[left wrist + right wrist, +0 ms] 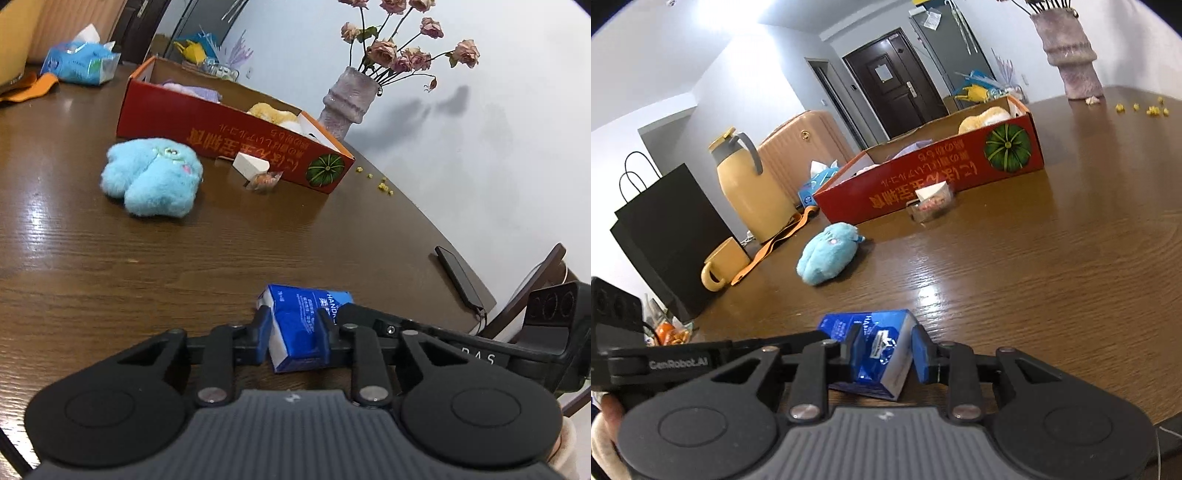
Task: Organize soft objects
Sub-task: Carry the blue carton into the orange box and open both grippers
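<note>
Both grippers work one blue tissue pack lying near the table's front edge. The left gripper pinches it; the right gripper straddles its other end, one pad seemingly clear, probably to steady it for lifting toward the box. The plush waits beside the box. Only the right view shows the jug and mug.

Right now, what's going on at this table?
A person is working both handheld grippers on one small blue tissue pack lying on the brown wooden table. The left gripper has its fingers closed on the pack's sides; the right gripper straddles it, one pad touching and the other apart. The fluffy light-blue plush toy lies loose beside the red cardboard box, which already holds other plush items.
</note>
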`<state>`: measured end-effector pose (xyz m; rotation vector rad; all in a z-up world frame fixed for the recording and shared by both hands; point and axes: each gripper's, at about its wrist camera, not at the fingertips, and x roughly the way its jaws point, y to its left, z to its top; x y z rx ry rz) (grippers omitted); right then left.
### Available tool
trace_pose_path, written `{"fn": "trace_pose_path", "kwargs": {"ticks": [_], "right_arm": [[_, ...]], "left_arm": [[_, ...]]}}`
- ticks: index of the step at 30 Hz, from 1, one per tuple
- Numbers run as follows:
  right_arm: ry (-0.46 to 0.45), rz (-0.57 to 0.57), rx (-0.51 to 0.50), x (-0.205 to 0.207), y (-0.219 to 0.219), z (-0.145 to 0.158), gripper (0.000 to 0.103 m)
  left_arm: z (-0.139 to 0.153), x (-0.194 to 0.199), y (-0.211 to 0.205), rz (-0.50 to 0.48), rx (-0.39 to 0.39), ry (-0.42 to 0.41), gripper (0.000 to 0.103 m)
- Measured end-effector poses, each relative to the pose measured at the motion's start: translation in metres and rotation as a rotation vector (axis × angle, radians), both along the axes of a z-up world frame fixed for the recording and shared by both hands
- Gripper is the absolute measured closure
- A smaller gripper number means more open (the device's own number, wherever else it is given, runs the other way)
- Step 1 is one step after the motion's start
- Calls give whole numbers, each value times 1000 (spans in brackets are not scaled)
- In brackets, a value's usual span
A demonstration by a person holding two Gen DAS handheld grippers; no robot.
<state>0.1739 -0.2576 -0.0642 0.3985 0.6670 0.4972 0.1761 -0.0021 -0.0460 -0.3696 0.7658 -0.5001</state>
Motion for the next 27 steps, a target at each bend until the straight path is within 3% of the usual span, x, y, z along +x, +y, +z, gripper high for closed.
{"fn": "trace_pose_path", "kwargs": {"ticks": [5,8,12,15,18,21,23,27], "right_arm": [[-4,-11,-19,7,1,10,78],[-82,-28,-42,24,1,35,78],[-226,-45,-93,92,0,86,78],[-276,-70,-135,173,2,114,78],[-227,-85,-178,263,7,125,78],[-128,-77,-188,340,15,117,78],[-46,-84,-193,379,25,101,78],[57,-51,-307,426,54,70,81]], "left_arm": [[5,13,1,4,-39,11,78],[29,40,-6,-14,-43,-42,78],[82,120,-11,-21,-38,-142,78],[103,207,-13,-6,-51,-121,78],[102,283,-13,13,-45,-63,80],[83,344,-9,63,-34,24,81],[67,374,-8,100,25,55,81],[33,409,-6,137,122,169,82]]}}
